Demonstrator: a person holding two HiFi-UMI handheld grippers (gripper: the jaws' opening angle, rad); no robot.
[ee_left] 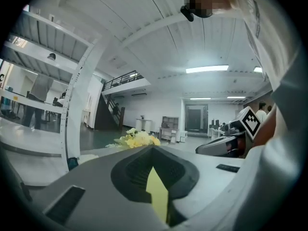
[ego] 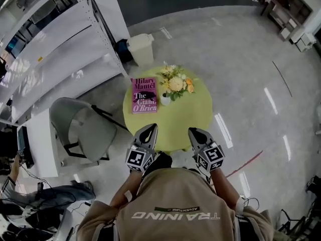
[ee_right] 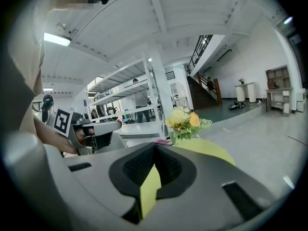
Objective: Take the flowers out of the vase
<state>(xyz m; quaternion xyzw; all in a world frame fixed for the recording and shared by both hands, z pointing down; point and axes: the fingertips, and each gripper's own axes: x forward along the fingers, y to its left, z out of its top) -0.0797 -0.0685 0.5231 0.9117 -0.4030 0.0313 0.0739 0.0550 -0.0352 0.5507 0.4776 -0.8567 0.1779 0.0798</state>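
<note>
A bunch of yellow, white and orange flowers (ego: 175, 83) stands in a small white vase (ego: 165, 100) on the far side of a round yellow-green table (ego: 175, 124). Both grippers hover over the table's near edge, well short of the vase. My left gripper (ego: 150, 128) and my right gripper (ego: 192, 131) point at the table, jaws together, nothing held. In the left gripper view the flowers (ee_left: 137, 139) show just over the closed tips (ee_left: 153, 148). In the right gripper view the flowers (ee_right: 183, 120) stand ahead of the closed tips (ee_right: 155, 147).
A pink book (ego: 144, 95) lies left of the vase. A grey chair (ego: 80, 127) stands left of the table, with white shelving (ego: 55, 59) behind it. A white bin (ego: 141, 48) sits beyond the table. A person (ego: 47, 195) sits on the floor at lower left.
</note>
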